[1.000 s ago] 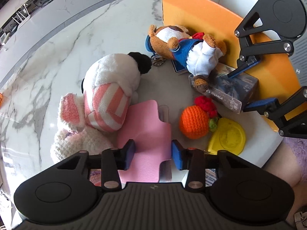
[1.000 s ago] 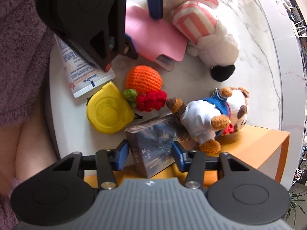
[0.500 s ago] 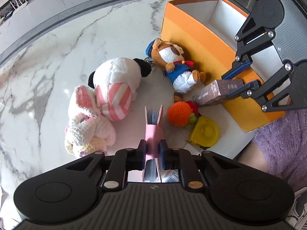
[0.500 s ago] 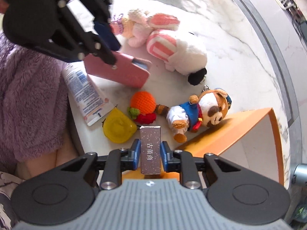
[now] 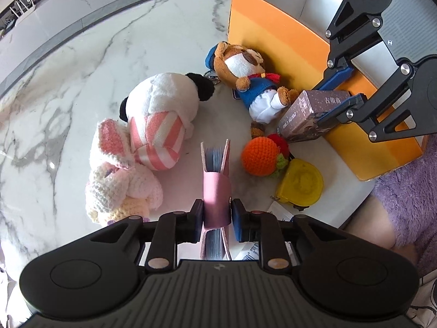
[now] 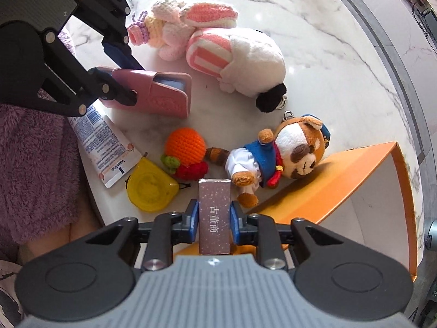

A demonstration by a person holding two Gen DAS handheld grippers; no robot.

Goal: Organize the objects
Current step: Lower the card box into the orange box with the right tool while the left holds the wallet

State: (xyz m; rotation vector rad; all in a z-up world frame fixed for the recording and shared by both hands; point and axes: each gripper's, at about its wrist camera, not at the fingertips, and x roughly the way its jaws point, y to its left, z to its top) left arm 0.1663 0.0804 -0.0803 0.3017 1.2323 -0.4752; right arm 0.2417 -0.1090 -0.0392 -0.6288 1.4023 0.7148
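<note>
Marble tabletop with plush toys; left jaws clasping pink wallet, right jaws card box.

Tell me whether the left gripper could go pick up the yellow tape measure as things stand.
Probably not yet. The left gripper is shut on the pink card holder, so its jaws are occupied. The yellow tape measure lies uncovered on the marble table, so the path itself looks free once the holder is released.

The white squeeze tube with blue print lying on the worktop carries the brand "Vaseline" near its crimped end; its small print is illegible. The dusky purple, star-speckled cardboard box bears three Chinese characters on its narrow face and "PHOTO CARD" along one side.
</note>
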